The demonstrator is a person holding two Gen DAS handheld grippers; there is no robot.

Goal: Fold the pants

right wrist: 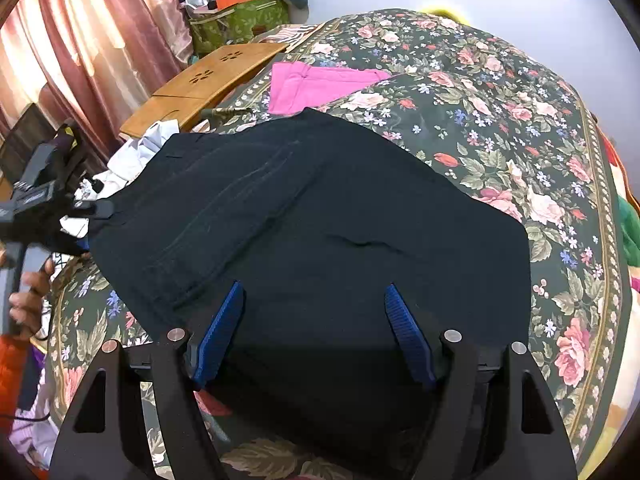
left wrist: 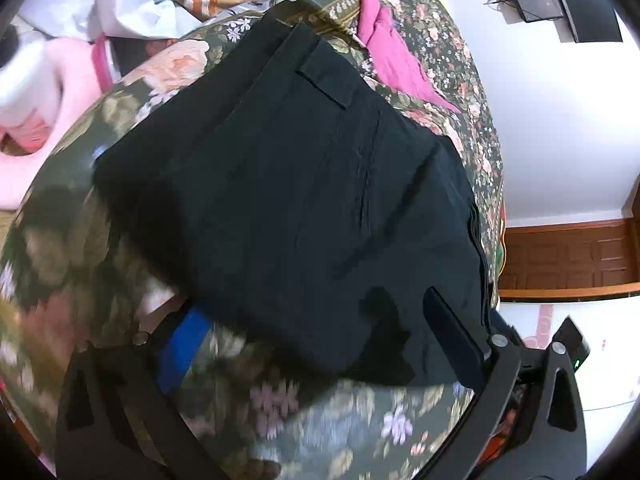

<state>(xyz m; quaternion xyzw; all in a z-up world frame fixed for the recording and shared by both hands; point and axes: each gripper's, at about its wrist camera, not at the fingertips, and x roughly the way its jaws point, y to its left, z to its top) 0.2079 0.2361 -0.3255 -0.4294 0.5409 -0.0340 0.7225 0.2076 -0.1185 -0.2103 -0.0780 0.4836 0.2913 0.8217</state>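
One pair of dark pants lies folded into a broad, flat block on a bed with a floral bedspread. Its cloth looks near black, with long stitched seams running along its left part, a small belt loop or tab near the far left corner, and one short crease near the middle.

From the right wrist view, going left to right: the left gripper meets the pants at their left edge, beside crumpled white clothes; whether it has cloth pinched cannot be told from here. A wooden lap tabletop stands behind, and beyond it a green bag holds an orange box and other clutter. Pink folded cloth lies just past the pants' far edge. Right gripper hovers over the near edge of the pants, its blue-padded fingers spread wide with nothing between them.

From the left wrist view, the left gripper is blurred; its fingers stand wide apart, one dark finger lying on the pants' near right corner, the blue one on the bedspread.
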